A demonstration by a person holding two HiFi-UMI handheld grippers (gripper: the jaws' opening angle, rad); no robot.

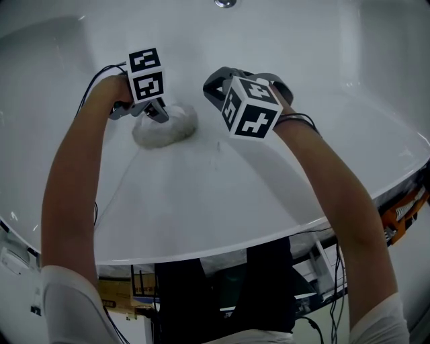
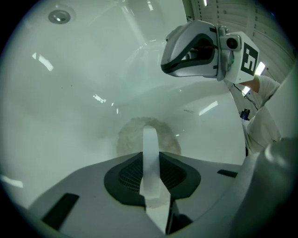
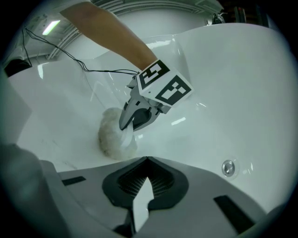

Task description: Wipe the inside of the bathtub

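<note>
jaws on your left gripper (image 1: 160, 114) are clamping a pale fluffy cloth (image 1: 164, 127) and pressing it onto the white inner wall of the bathtub (image 1: 201, 195); those on your right gripper (image 3: 141, 197) are sitting together on nothing. taking the chrome fitting (image 1: 225, 3) as the mark, the cloth is lying well apart from it, nearer you and to its left, while the right gripper is hanging nearer you, about in line with it. you are mid-wipe, i judge (how much wall is done is not showing). next you are needing steady pressure and a sweep toward the fitting, steering clear of the idle gripper. nothing readable is showing, only square markers (image 1: 252, 111) on the cubes (image 1: 146, 75).
</note>
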